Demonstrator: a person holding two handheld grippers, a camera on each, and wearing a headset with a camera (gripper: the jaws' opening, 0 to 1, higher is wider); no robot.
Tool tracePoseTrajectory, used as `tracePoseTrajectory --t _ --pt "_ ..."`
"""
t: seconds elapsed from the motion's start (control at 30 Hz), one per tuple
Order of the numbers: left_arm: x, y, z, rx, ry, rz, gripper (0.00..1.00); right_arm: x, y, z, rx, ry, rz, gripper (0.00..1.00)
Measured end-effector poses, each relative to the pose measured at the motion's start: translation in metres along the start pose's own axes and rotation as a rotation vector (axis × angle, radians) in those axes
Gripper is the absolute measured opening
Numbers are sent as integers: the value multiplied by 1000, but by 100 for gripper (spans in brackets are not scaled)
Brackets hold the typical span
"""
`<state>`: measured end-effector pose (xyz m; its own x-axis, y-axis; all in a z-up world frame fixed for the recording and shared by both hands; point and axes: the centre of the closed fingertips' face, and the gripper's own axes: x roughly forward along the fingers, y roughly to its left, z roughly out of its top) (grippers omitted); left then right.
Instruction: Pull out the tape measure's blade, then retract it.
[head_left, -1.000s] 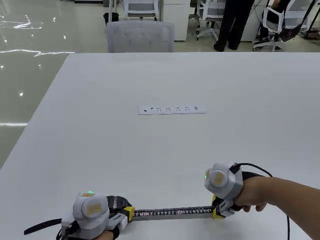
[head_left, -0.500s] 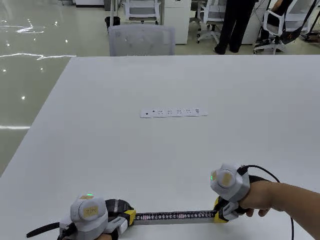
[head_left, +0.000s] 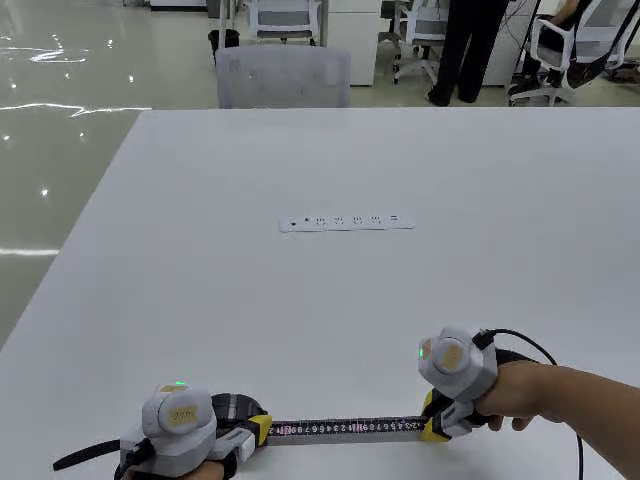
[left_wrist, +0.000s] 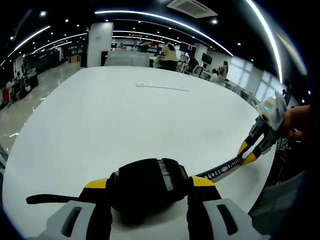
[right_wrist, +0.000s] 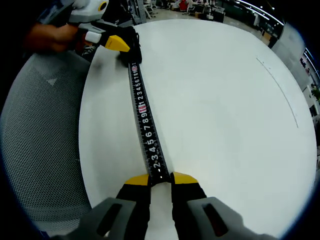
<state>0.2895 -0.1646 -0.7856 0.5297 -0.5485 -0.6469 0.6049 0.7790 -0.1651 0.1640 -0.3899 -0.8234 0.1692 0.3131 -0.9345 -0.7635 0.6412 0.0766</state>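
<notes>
The left hand-held gripper (left_wrist: 150, 182) is clenched around the black case (left_wrist: 142, 194), one yellow-tipped jaw on each flank. By my reading it acts as an anchor: with the body pinned low on the table (head_left: 330, 300), the pull goes into the blade and does not drag the case along. The right hand-held gripper (right_wrist: 160, 179) is pinched shut on the free end of the blade (right_wrist: 145, 120), the end hook hidden between its jaws. A grip at the very tip lets it draw out length without covering the scale. The blade runs straight and flat between the two, along the table's near edge, printed face up and apparently taut. That suggests it is pulled out and held against the spring, with retraction not yet begun. The case's black strap (left_wrist: 55, 199) trails loose on the table to the side away from the blade. On the blade, black numerals 2 through 9 read clearly from the right gripper's jaws outward. A red mark follows, and then more digits too small to make out. No brand or label is legible on the case. A white power strip (head_left: 346, 222) lies well apart, mid-table, and any marking on it is unreadable.
</notes>
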Motion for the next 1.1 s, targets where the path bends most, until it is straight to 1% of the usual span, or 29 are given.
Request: tracePoseTrajectory --t 0.87,1.1 --pt "0 1 0 -4 -1 7 57 4 -1 9 -15 -10 -4 14" --pt "0 1 0 -8 1 8 57 5 0 13 -12 -18 1 14"
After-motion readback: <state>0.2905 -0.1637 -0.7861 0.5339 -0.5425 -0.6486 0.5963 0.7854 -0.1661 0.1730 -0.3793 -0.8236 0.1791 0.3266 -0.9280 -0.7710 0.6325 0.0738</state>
